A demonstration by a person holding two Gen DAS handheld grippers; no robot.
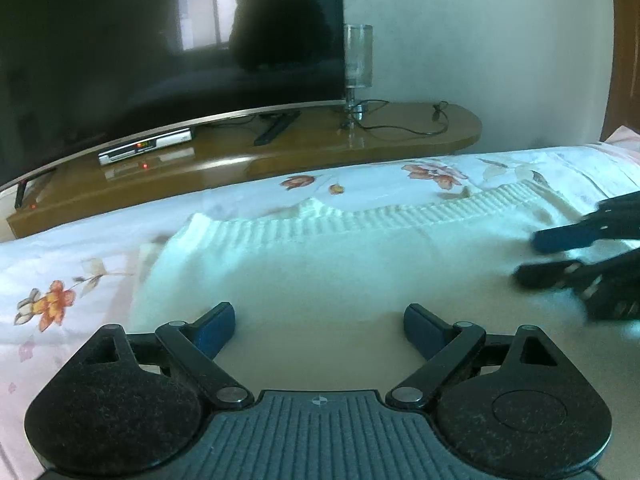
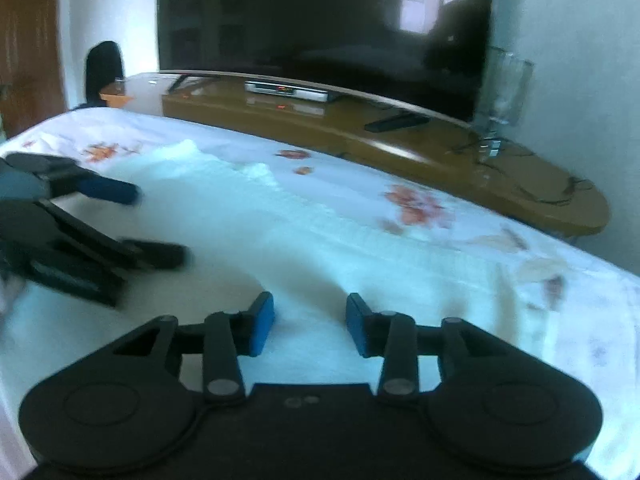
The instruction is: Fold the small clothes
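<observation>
both tongs — left [image 1: 319,330], right [image 2: 310,322] — gape over white knit [image 1: 320,256]

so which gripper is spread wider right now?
The left gripper: its blue pads stand far apart over the white knit garment. The right gripper is open too, but narrower.

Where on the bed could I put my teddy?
Bare floral sheet lies left of the white sweater, and more between its ribbed hem and the TV stand. The sweater's middle is crowded: left gripper and right gripper hover there.
</observation>
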